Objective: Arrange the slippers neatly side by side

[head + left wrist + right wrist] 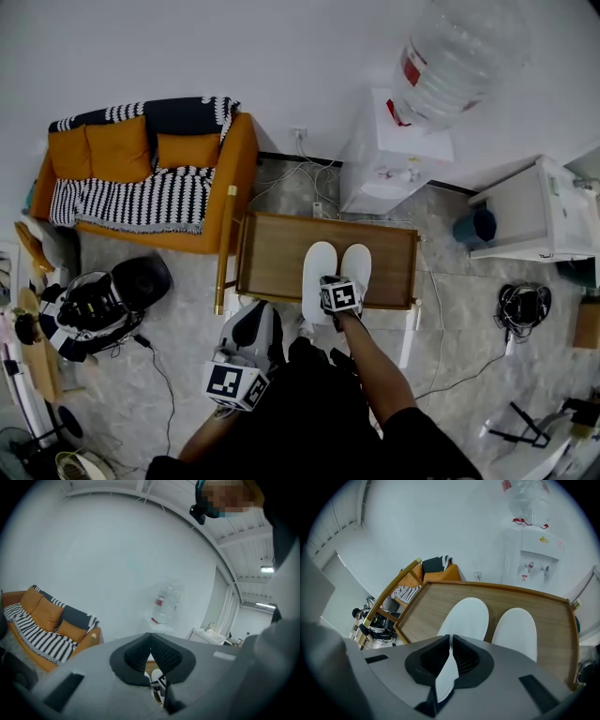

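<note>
Right gripper view, grip: the right gripper is pinching the thin white heel edge of the held slipper, its jaws standing almost together on the fabric.
Right gripper view, placing: the held slipper is lying flat on the wooden counter with its toe pointing away. The second slipper is lying just beside it on the right, and a narrow strip of wood is showing between them.
Right gripper view, look: both slippers are showing plain white, rounded, closed toes. The material looks soft and thin, and the pinched edge is folding up between the pads.
Left gripper view, state: the left gripper is hanging back from the counter, its jaws meeting on nothing.
Head view, layout: the pair is sitting toward the counter's near edge, roughly parallel, with the toes about level.
Step in hand: this is probably the last squaring-up of the held slipper against its mate, and the task is looking nearly done.
Next move: it is calling for at most a slight nudge, then letting go and drawing straight back so the limp edge is not dragging the slipper askew.
</note>
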### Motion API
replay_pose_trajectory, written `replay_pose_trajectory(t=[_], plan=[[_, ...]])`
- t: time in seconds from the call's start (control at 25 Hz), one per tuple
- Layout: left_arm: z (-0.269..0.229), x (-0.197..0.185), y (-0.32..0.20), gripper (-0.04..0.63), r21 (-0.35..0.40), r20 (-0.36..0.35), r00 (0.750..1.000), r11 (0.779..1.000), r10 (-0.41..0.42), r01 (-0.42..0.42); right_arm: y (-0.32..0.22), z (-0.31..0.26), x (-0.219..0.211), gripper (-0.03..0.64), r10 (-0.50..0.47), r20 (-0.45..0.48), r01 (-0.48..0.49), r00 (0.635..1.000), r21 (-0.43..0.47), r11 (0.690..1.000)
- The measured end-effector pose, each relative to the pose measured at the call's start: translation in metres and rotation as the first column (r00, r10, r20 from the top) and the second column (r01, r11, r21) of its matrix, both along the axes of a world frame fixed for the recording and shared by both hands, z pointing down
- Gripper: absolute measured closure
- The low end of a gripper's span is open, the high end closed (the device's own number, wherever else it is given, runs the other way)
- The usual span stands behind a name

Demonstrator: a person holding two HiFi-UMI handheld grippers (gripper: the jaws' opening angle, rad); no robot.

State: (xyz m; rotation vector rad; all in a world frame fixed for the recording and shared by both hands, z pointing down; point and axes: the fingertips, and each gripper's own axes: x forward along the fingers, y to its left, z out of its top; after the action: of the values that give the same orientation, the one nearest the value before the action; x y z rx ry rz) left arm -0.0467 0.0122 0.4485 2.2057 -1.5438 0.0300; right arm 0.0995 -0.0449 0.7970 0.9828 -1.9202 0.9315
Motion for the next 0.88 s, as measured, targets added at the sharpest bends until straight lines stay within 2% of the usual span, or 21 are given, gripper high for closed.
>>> replay_pose_trajectory(t=[0.28,0.48,0.6,0.88], plan=[[0.0,0.003,0.0,0.583,-0.001,0.009,1.0,1.0,-0.002,0.002,0.0,0.012,0.006,0.588,0.006,-0.016,-0.007,1.0,-0.026,1.0],[-0.001,0.007,-0.002,0.583,0.01,0.014,1.0,1.0,0.013,-0.014,-0.002,0.012,0.005,0.586,0.002,0.006,-0.002,1.0,-0.031,1.0],[-0.003,0.008,-0.002,0.583,-0.003,0.001,1.0,1.0,0.006,-0.006,-0.001,0.009,0.004,0.541,0.003,0.014,-0.002,1.0,-0.036,0.999],[-0.007,0.019,0.002,0.583,0.022,0.018,1.0,0.999,0.025,-0.026,-0.004,-0.011,0.01,0.514,0.006,0.022,-0.006,1.0,0.004,1.0]])
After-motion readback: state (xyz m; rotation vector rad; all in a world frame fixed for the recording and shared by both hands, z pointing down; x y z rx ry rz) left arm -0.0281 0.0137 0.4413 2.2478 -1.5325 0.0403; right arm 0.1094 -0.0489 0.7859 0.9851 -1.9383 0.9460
